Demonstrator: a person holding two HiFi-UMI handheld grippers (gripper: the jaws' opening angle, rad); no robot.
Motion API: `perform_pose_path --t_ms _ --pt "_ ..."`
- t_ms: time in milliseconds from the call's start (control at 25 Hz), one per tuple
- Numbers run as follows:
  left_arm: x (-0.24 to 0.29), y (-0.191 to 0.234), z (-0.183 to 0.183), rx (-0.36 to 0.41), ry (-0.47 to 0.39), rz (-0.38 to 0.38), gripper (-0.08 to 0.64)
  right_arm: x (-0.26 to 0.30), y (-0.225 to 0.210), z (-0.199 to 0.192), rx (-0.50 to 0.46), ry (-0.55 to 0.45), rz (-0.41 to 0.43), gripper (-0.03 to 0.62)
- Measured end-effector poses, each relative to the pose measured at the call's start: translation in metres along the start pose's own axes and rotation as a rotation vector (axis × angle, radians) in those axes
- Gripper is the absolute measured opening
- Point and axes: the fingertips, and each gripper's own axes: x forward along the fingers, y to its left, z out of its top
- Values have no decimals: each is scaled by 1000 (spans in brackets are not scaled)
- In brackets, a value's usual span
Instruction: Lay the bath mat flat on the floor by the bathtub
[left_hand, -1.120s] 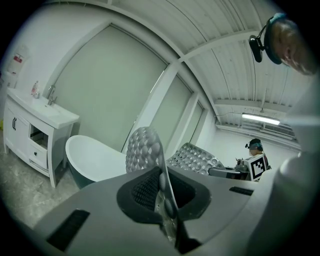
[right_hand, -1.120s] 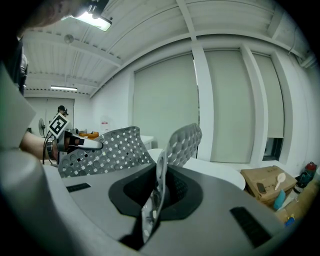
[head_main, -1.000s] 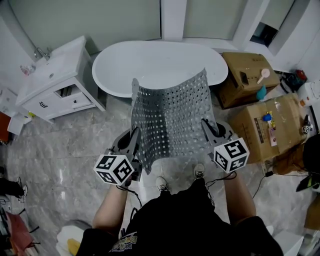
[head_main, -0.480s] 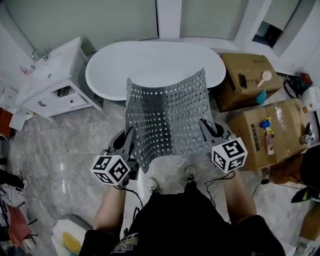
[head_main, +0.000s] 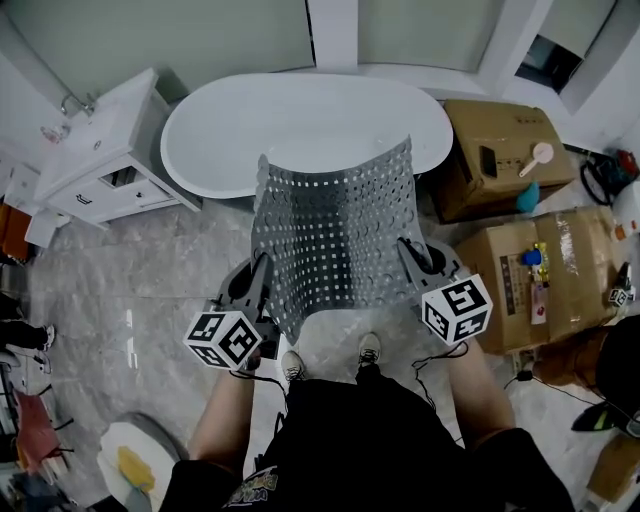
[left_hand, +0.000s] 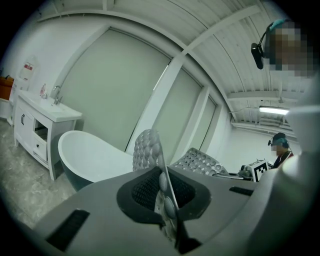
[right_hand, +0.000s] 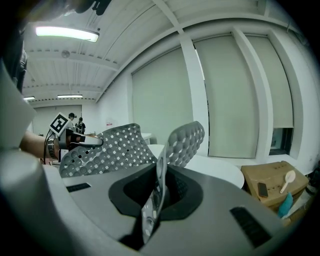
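- Left gripper: fingers pinch the near-left edge of the bath mat, with the sheet thin between the pads. Right gripper: same, closed on the near-right edge. Neither is spread.
- The grip at opposite edges looks deliberate: it keeps the mat stretched to full width so it can go down flat without folding.
- Floor: grey marble tile. The bare strip in front of the tub, centre frame, is the likely landing zone.
- Bathtub: white oval, upper centre of the head view, long side facing the person. The mat is lined up parallel to it.
- Mat: centre frame and airborne, not yet on the floor. The far edge rises and overlaps the tub's near rim in the picture. The middle sags in a trough between the grippers because only the near edge is supported.
- Vanity cabinet: upper left, beside the tub end and clear of the drop zone.
- Cardboard boxes: right side, close to the tub's right end. They limit how far right the mat can go.
- Shoes: just below the mat's near edge, so the person's feet stand where that edge would land.
- Judgement: carry is done, lowering is next. Main risk is the far edge curling under on touchdown.
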Motion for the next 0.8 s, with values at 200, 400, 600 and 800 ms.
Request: perform_pose_path --t_ms 200,400,600,800 --pt "24 -9 -19 4 6 36 31 5 -28 -18 -7 5 21 32" --pt "44 -10 -37 21 29 67 31 16 -44 -41 6 22 48 32" --pt "59 6 -55 47 59 73 31 36 -51 -64 26 35 50 32" --pt "76 39 -78 74 83 67 31 61 -55 -93 40 54 18 32"
